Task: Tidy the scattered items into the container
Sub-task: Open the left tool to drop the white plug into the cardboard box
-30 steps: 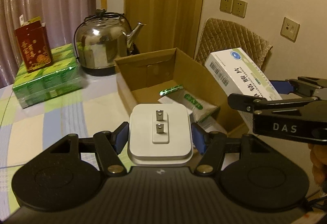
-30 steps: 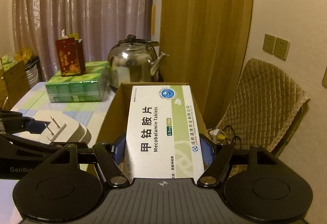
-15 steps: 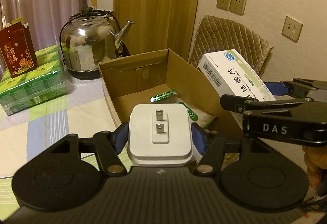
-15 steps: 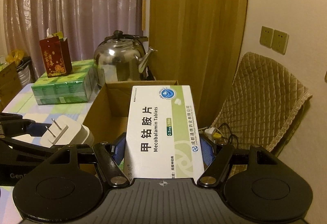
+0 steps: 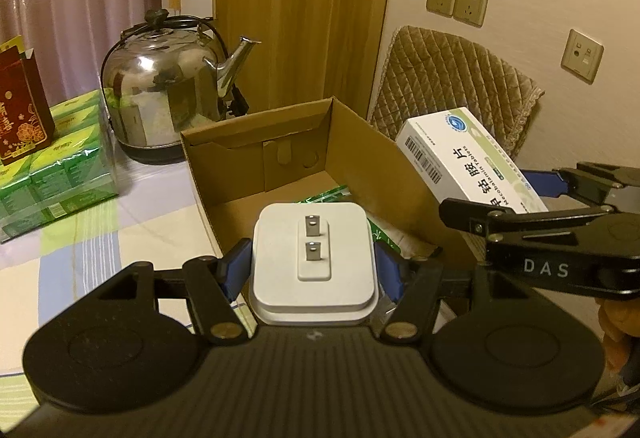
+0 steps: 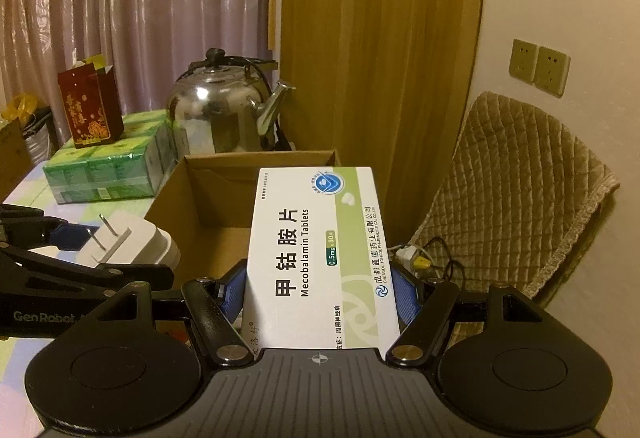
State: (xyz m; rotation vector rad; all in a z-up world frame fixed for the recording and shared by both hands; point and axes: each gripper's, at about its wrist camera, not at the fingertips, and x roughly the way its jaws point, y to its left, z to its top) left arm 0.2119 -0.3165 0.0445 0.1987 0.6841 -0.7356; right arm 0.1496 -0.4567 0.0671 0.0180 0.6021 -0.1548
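Your left gripper (image 5: 313,270) has its jaws clamped on the white plug adapter (image 5: 313,258), blue pads pressed to its two sides and the two metal prongs facing up toward the camera. You hold it over the near edge of the open cardboard box (image 5: 360,158), which sits on the desk (image 5: 100,238) with green-and-white packets (image 5: 384,238) already lying on its floor.

Your right gripper (image 6: 320,290) has its jaws closed on the white-and-green tablet box (image 6: 320,250) — held by its long sides, printed face up, its far end reaching over the cardboard box's near right corner. In the left wrist view the tablet box sits just right of the cardboard box's right wall, beside the adapter.

Behind the cardboard box stands a steel kettle (image 5: 168,98); to the left of the box lies a stack of green packs (image 5: 52,174) with a red carton (image 5: 20,114) on top. To the box's right, a quilted chair back (image 5: 448,86) leans by the wall.
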